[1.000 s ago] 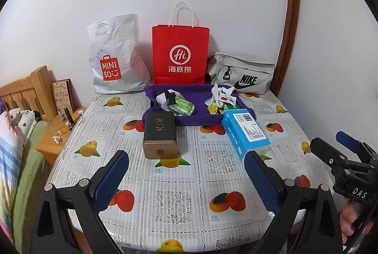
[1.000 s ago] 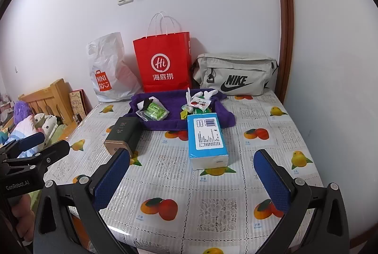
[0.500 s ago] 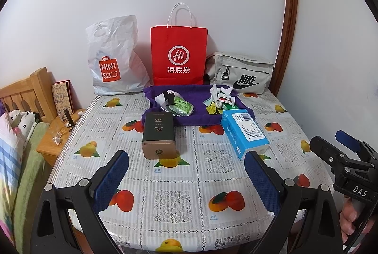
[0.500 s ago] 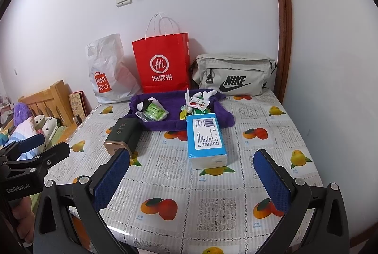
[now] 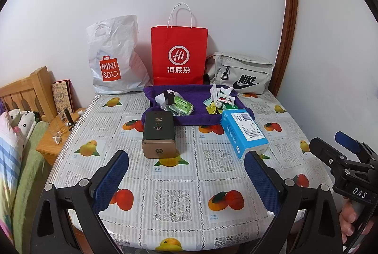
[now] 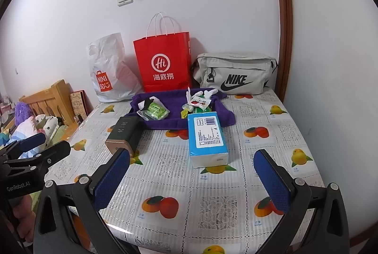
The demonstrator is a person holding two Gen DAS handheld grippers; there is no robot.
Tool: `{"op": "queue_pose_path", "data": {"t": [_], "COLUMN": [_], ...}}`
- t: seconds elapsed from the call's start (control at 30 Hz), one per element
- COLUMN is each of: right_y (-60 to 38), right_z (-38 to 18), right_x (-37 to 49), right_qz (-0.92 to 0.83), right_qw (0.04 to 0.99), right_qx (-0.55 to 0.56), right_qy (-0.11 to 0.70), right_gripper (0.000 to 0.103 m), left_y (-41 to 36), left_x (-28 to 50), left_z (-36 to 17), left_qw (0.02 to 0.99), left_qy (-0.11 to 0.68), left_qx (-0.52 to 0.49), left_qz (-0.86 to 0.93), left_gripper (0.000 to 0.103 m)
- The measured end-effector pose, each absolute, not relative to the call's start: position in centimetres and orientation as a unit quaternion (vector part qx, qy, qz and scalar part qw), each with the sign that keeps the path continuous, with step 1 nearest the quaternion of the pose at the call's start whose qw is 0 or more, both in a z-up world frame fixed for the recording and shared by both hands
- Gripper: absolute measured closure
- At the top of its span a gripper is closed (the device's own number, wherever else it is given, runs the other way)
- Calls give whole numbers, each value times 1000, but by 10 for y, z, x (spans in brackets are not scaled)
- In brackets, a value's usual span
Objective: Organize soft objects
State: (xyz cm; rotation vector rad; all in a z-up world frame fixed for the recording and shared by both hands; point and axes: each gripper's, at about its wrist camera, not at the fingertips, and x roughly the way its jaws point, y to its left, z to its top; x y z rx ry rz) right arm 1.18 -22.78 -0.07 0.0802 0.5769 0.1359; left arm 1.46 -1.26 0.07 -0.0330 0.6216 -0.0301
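From the left wrist camera, the left gripper (image 5: 186, 177) hangs over the near edge of the table (image 5: 179, 183), jaws wide apart and empty. The purple towel (image 5: 200, 116) lies at twelve o'clock, the dark green box (image 5: 158, 133) at eleven, the blue tissue pack (image 5: 244, 132) at one.

From the right wrist camera, the right gripper (image 6: 191, 179) also gapes empty; the tissue pack (image 6: 208, 138) lies at twelve o'clock, touching the towel (image 6: 174, 110) beyond it.

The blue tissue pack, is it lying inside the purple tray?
No. The blue tissue pack lies on the tablecloth in front of the purple tray, its far end touching or overlapping the tray's front edge.
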Motion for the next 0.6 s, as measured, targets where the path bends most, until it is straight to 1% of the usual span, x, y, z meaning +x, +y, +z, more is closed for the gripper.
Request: {"op": "queue_pose_path", "data": {"t": [0.6], "right_y": [-225], "right_z": [0], "right_x": [9], "right_qz": [66], "right_qw": [956], "right_qx": [37], "right_qy": [285], "right_gripper": [0], "left_y": [-12], "left_x": [13], "left_z": [1], "left_qw": [952], "left_qy": [304], "left_qx": [-17], "left_qz": [-13], "left_gripper": [4]}}
